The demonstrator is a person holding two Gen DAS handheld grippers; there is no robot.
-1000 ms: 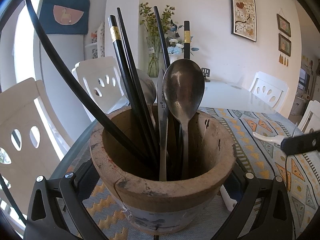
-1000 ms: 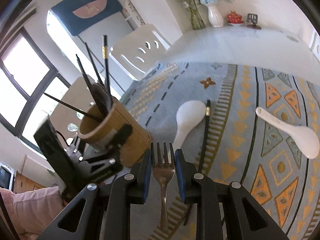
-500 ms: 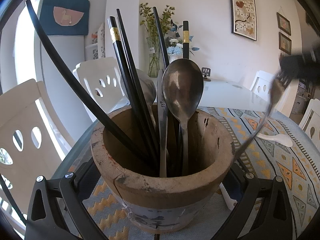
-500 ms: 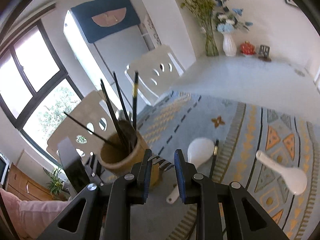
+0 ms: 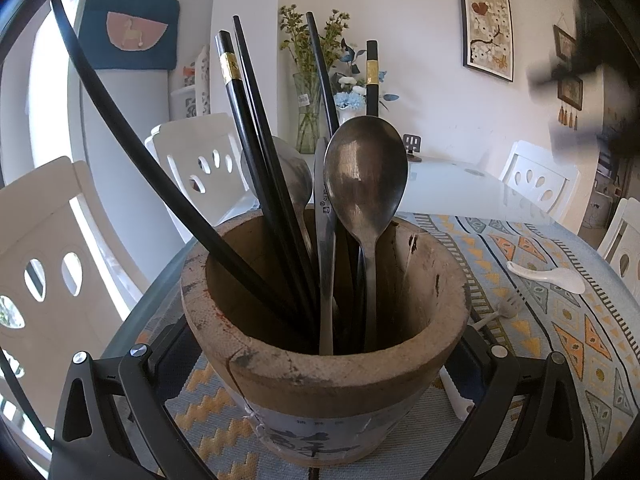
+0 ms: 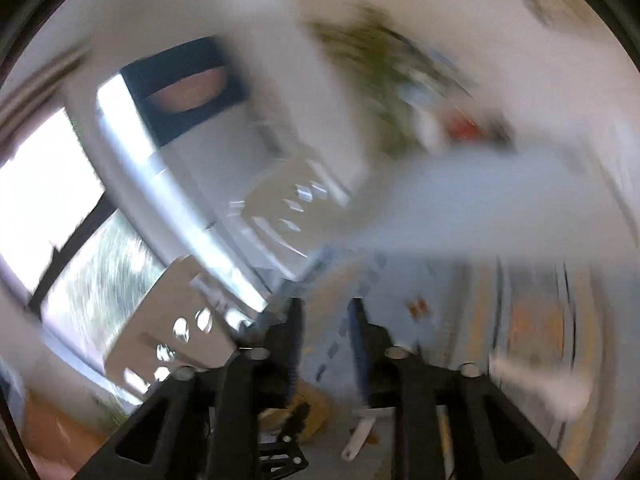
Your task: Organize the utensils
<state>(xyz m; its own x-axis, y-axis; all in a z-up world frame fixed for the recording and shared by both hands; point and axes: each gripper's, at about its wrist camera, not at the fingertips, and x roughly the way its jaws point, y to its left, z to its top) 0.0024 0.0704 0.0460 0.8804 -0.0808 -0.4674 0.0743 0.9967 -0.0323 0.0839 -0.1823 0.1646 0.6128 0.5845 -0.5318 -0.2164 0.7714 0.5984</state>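
Your left gripper is clamped on the wooden utensil pot, one black arm each side of its wall, pot upright on the patterned table mat

Pot contents: black chopsticks, several, standing butt ends up and fanned out; one leans far toward the upper left, two carry gold bands near the top. Big metal spoon stands handle down, bowl up and facing the camera. A second spoon sits behind the chopsticks, mostly hidden. A flat metal handle stands between them, stamped end up; can't tell what kind of utensil it is

Fork is not in the pot. It lies on the mat just right of the pot, outside the rim, tines pointing up-right, long axis running diagonally down-left toward the pot's base. Blurred, so can't tell if it touches the pot

White ceramic spoon lies on the mat further right, bowl to the right, handle to the left. Another white handle pokes out low by your left gripper's right arm

Your right gripper: jaws have just been opening, they stand apart, nothing between them. That view is heavily motion-blurred; the pot shows only as a tan smear below the fingers. In the left view the right gripper is a dark blur at upper right, well above the mat
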